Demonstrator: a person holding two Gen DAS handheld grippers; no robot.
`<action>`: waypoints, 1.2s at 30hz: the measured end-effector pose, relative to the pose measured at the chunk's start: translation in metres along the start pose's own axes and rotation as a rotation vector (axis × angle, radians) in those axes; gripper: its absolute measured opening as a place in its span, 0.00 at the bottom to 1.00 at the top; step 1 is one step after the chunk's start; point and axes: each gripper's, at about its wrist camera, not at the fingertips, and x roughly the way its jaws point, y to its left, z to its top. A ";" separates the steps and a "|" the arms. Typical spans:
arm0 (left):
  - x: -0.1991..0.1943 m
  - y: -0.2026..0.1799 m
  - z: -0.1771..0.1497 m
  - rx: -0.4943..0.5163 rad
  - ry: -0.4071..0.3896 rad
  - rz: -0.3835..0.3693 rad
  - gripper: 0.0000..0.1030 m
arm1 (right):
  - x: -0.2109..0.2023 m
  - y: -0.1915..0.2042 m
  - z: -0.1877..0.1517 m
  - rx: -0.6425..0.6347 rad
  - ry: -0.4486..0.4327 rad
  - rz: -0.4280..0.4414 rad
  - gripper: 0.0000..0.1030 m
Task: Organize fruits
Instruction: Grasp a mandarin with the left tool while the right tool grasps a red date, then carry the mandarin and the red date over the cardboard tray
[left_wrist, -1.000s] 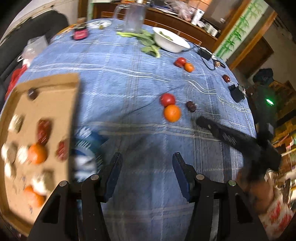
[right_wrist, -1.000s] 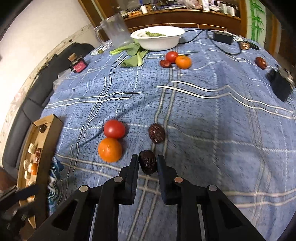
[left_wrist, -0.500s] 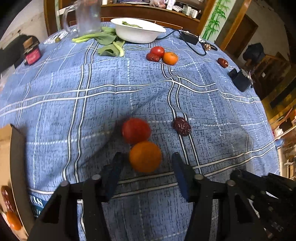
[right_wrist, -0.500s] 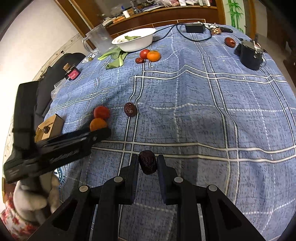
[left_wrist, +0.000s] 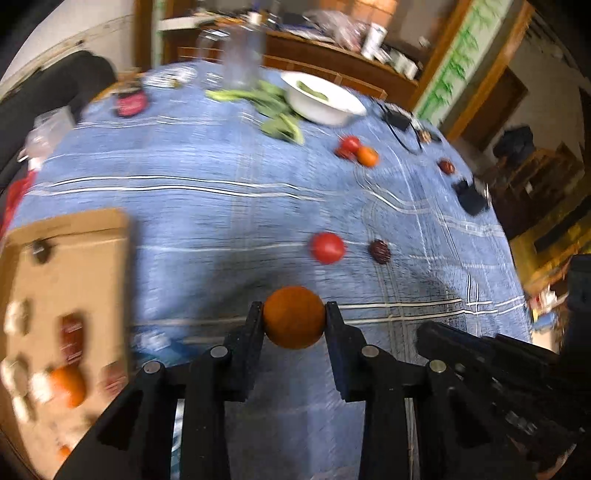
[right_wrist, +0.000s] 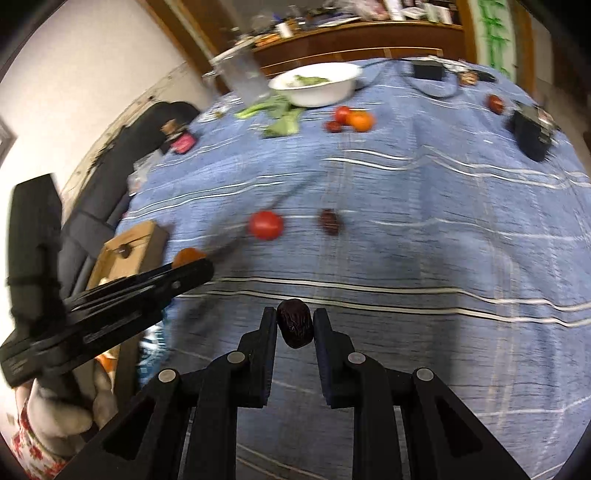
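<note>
The fingers (left_wrist: 255, 332) of the left gripper (left_wrist: 294, 319) press on both sides of a round orange mandarin (left_wrist: 294, 317), held clear above the blue plaid-clothed counter (left_wrist: 221, 206). The fingers (right_wrist: 267, 332) of the right gripper (right_wrist: 295, 326) clamp a dark wrinkled dried date (right_wrist: 295, 328), also off the cloth.

No writing can be read; motion blur smears every label.

Ahead of the left fingers lie a red tomato (left_wrist: 327, 247) and, just right of it, a second dark date (left_wrist: 380, 251); bare cloth opens between them and the shallow brown cardboard tray (left_wrist: 74, 266) to the left, where blurred fruit pieces sit. Far ahead, near the white bowl (left_wrist: 325, 101), a tomato, a date and a mandarin cluster together (left_wrist: 356, 151). The counter's right edge drops off beyond a black box (left_wrist: 471, 197).

Half a second ago the mandarin rested beside the tomato between spread left fingers; now it is gripped and lifted, and the tomato stands alone. The right gripper keeps its date.
</note>
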 end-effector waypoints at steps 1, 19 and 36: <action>-0.017 0.017 -0.004 -0.032 -0.017 0.013 0.30 | 0.003 0.013 0.002 -0.021 0.002 0.017 0.21; -0.077 0.188 -0.082 -0.256 0.027 0.195 0.31 | 0.080 0.207 -0.014 -0.347 0.148 0.178 0.22; -0.090 0.209 -0.075 -0.251 0.000 0.136 0.42 | 0.128 0.238 -0.016 -0.379 0.185 0.048 0.22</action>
